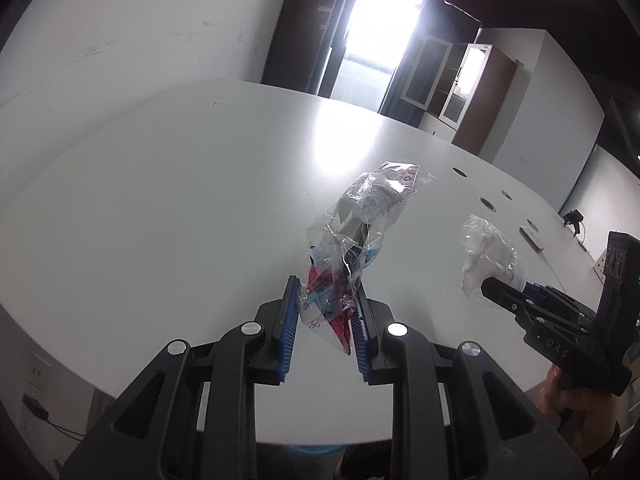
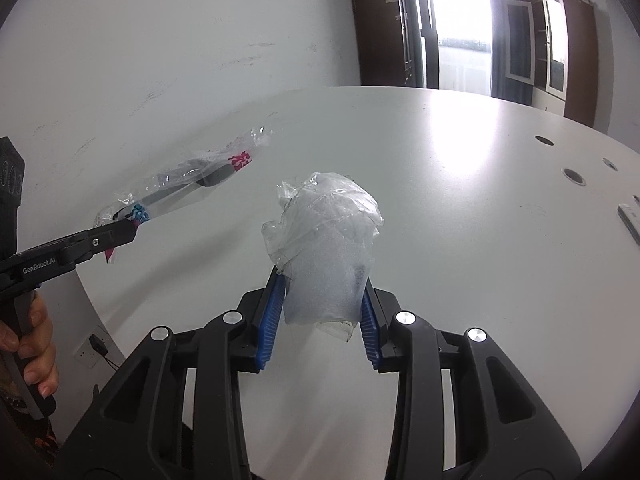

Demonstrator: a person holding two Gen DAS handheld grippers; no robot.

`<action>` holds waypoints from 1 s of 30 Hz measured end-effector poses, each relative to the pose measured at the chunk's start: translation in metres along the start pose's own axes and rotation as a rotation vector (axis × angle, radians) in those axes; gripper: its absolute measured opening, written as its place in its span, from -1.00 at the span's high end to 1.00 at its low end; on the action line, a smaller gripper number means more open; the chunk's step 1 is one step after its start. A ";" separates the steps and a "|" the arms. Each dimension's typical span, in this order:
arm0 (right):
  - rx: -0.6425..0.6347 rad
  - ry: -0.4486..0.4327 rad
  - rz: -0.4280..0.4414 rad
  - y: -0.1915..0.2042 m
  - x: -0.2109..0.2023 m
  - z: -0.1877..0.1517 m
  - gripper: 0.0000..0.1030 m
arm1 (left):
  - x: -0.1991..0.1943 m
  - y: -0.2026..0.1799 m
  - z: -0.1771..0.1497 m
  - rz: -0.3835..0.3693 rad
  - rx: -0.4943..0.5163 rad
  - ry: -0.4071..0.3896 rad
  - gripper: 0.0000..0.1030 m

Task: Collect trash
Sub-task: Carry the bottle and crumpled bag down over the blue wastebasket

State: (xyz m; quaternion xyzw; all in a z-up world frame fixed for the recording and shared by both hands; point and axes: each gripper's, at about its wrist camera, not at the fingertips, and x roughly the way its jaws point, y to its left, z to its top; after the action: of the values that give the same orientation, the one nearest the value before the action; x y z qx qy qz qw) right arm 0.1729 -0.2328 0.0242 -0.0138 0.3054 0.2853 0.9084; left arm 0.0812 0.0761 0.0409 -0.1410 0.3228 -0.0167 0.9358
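My left gripper [image 1: 326,292] is shut on the lower end of a clear plastic wrapper [image 1: 360,224] with red and blue print and a dark utensil inside, held above the white table [image 1: 160,208]. The same wrapper [image 2: 192,188] shows at the left of the right wrist view, held by the left gripper [image 2: 120,236]. My right gripper [image 2: 324,288] is shut on a crumpled clear plastic bag [image 2: 328,240], lifted off the table. That bag [image 1: 486,256] and the right gripper [image 1: 504,292] show at the right of the left wrist view.
The table has round cable holes [image 2: 574,176] and a small flat white object [image 2: 632,220] at the far right. A white wall [image 2: 160,40] stands behind the table. Dark cabinets [image 1: 460,88] and a bright doorway [image 2: 460,20] are beyond.
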 end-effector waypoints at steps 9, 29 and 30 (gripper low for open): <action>-0.007 -0.022 -0.011 0.008 -0.062 -0.052 0.36 | -0.034 -0.019 -0.049 -0.019 0.028 0.011 0.54; -0.095 0.047 0.043 0.037 -0.150 -0.174 0.35 | -0.062 -0.017 -0.165 -0.151 0.113 0.204 0.54; -0.097 0.064 0.043 0.037 -0.147 -0.180 0.35 | -0.060 -0.016 -0.172 -0.153 0.114 0.220 0.54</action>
State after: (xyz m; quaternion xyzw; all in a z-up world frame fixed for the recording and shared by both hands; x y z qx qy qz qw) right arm -0.0408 -0.3132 -0.0340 -0.0607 0.3204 0.3186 0.8900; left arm -0.0705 0.0245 -0.0481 -0.1092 0.4100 -0.1216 0.8973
